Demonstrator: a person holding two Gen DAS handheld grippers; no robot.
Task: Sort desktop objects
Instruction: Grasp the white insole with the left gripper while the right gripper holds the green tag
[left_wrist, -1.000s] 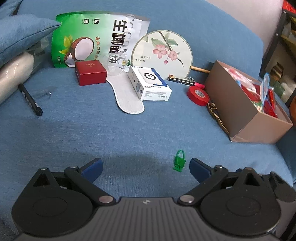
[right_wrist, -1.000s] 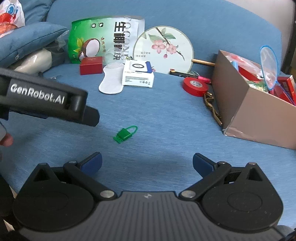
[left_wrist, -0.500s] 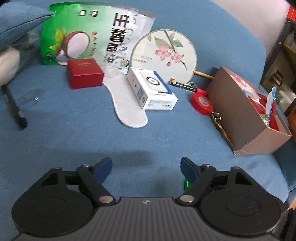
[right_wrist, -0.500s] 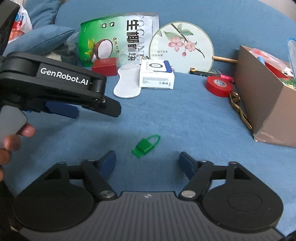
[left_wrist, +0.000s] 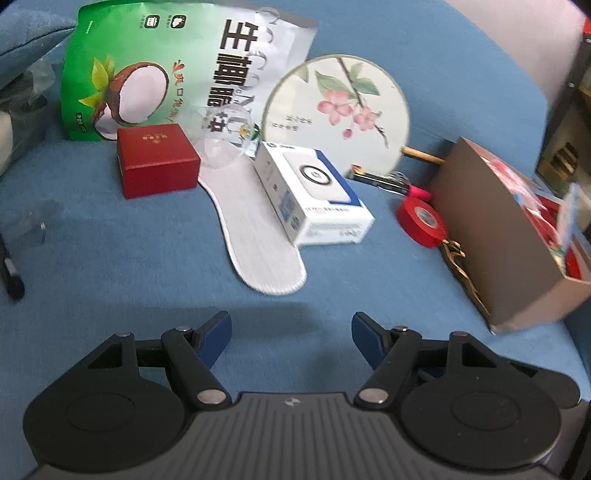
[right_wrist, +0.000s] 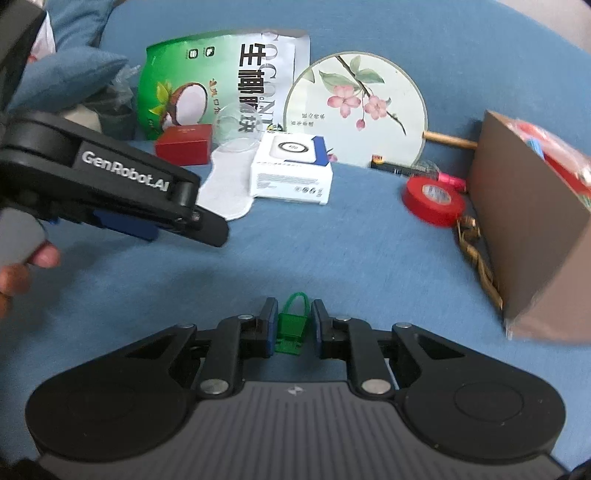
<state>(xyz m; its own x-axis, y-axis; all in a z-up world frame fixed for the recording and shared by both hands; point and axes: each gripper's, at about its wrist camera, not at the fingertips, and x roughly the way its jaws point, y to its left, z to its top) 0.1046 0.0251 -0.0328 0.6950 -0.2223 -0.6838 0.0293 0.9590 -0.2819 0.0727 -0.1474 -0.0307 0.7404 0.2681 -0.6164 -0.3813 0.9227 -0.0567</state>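
My right gripper (right_wrist: 293, 325) has its fingers closed in around a small green plastic padlock (right_wrist: 291, 326) lying on the blue cushion, pads close to or touching its sides. My left gripper (left_wrist: 290, 334) is open and empty above the cushion, just short of a white insole (left_wrist: 258, 236); it also shows at the left of the right wrist view (right_wrist: 177, 218). A brown cardboard box (left_wrist: 495, 236) holding several items stands at the right.
At the back lie a green coconut snack bag (left_wrist: 155, 70), a red box (left_wrist: 157, 164), a white and blue box (left_wrist: 317, 195), a round floral fan (left_wrist: 336, 110), a red tape roll (left_wrist: 423, 219) and a clear cup (left_wrist: 225, 136). A black pen (left_wrist: 11, 273) lies far left.
My right gripper moved forward over the green padlock and its fingers closed in around it. My left gripper moved forward toward the insole and stayed open; the padlock left its view.
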